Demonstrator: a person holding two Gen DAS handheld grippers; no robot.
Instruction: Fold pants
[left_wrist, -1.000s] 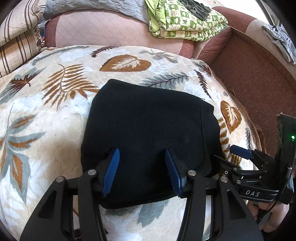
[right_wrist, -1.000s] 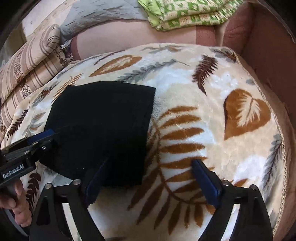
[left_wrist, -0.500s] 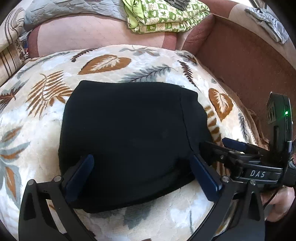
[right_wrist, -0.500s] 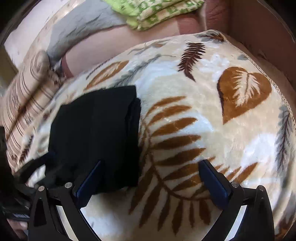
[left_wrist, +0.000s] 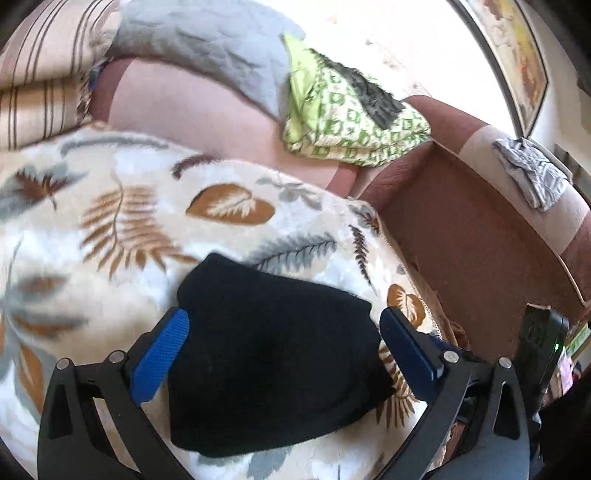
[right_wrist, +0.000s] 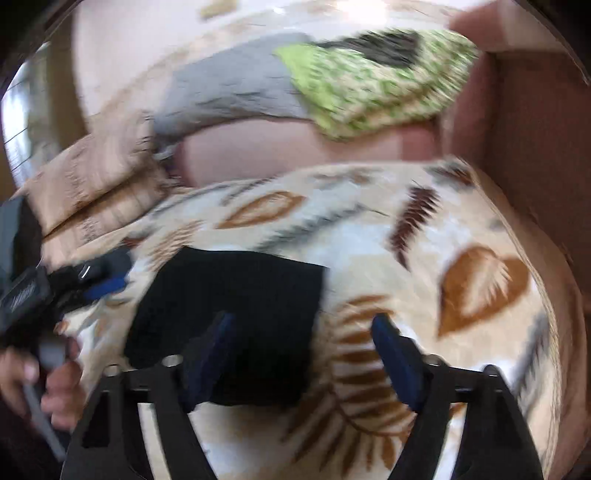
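Leafy plush blanket (left_wrist: 122, 221), folded black pants (left_wrist: 273, 354); left gripper (left_wrist: 284, 343), right gripper (right_wrist: 303, 354), jaws wide, empty. Could snag and unfold.

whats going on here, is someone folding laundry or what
A person with a gripper in each hand is folding black pants on a leaf-print blanket. The pants lie in a compact folded bundle. The left gripper and right gripper are both open above it, gripping nothing. The right view is blurred.
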